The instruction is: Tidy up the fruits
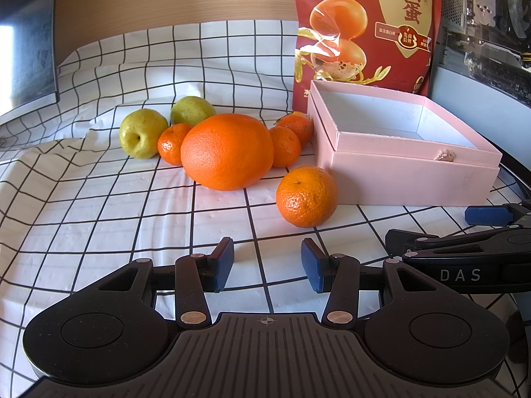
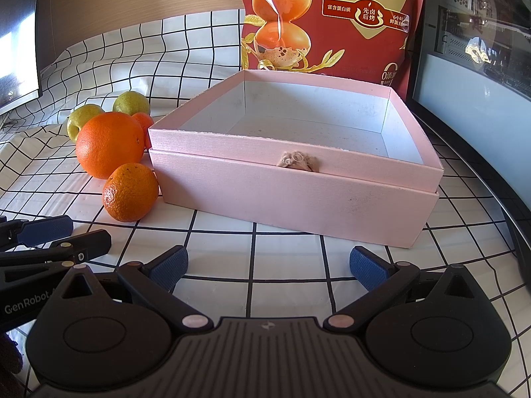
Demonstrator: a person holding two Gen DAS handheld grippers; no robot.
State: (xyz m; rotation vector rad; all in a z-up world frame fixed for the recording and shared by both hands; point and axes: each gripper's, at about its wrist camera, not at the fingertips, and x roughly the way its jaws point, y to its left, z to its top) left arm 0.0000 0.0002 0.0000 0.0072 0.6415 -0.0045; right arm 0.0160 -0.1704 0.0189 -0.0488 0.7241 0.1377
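Both the left gripper (image 1: 267, 265) and right gripper (image 2: 268, 265) hover spread and empty; the loose mandarin (image 1: 307, 196) just ahead could roll from a glancing pinch, missing the pink box (image 2: 298, 179).

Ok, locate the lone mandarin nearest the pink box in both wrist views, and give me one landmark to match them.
Left wrist view: the lone mandarin sits right of centre, in front of the large orange, by the pink box's near left corner.
Right wrist view: the same mandarin sits left of centre, against the box's left front corner.
Shared landmark: the red snack bag standing behind the box.
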